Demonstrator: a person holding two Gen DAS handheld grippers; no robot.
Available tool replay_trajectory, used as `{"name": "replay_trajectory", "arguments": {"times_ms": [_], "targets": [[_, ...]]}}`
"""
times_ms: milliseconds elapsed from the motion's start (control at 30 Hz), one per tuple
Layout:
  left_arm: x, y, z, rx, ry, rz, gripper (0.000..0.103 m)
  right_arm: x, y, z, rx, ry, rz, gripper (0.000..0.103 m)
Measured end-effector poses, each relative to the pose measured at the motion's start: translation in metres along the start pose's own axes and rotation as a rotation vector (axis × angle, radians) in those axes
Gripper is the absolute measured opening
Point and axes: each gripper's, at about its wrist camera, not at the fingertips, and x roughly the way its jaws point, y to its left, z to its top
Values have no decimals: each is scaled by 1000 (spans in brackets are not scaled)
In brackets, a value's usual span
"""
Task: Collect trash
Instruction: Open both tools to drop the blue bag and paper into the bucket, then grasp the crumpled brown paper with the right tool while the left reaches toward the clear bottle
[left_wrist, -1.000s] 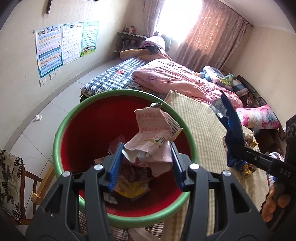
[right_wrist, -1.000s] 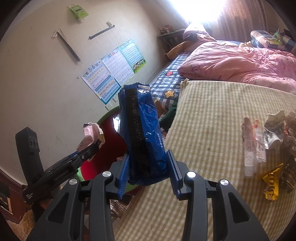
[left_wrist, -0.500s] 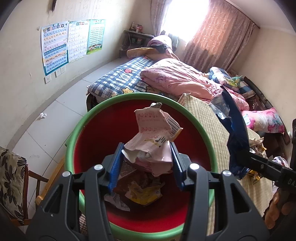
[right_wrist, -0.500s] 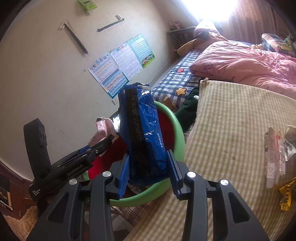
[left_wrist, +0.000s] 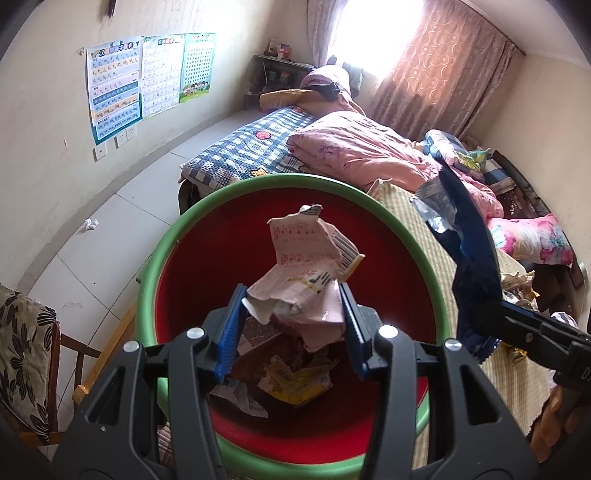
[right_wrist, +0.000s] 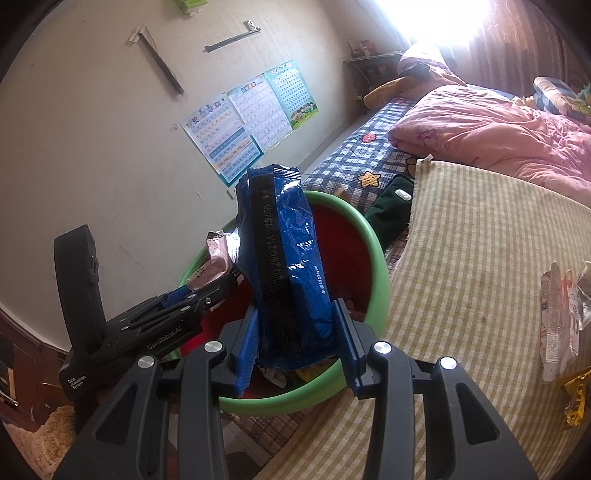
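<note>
My left gripper (left_wrist: 293, 321) is shut on a crumpled pink wrapper (left_wrist: 308, 269), held above the middle of the red bin with a green rim (left_wrist: 258, 184); wrappers lie at the bin's bottom (left_wrist: 295, 380). In the right wrist view my right gripper (right_wrist: 295, 332) is shut on a tall blue snack bag (right_wrist: 284, 258), over the near side of the same bin (right_wrist: 376, 258). The left gripper (right_wrist: 207, 291) with its pink wrapper (right_wrist: 214, 262) shows to the left there. The blue bag (left_wrist: 472, 251) hangs at the bin's right edge in the left wrist view.
The bin stands beside a bed with a striped mat (right_wrist: 480, 258). Several loose wrappers (right_wrist: 561, 314) lie on the mat at the right. A pink quilt (left_wrist: 362, 151) is farther back, a wooden chair (left_wrist: 37, 350) at the left, a paper scrap (left_wrist: 90, 223) on the floor.
Both grippers have moved over the bin with their wrappers; the bin now fills more of each view. The blue bag has come from beside the rim to above the bin's near side.
</note>
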Motion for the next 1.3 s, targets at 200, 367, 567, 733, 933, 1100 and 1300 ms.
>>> {"name": "replay_trajectory", "arguments": {"times_ms": [200,367,567,733,933,1100,1300], "targets": [[1,0,1,-2,-5,6,47,-1,0,-2,-1,-3,1,39],[0,0,-1,4,-4,7,48,-4,6,-4,-13,-9,0,40],[-4,-1,-4,5,-31,50,84,-7,16,-6,-63,-18,-45,57],[-9,-1,-8,1,-29,60,84,-16,20,-10,-89,-42,-77,57],[-15,-7,-11,8,-40,70,84,-33,16,-12,-89,-80,-106,57],[-19,-22,-12,21,-51,72,84,-46,10,-13,-85,-104,-119,57],[-23,-50,-16,29,-76,67,84,-68,-20,-26,-47,-105,-127,61]]}}
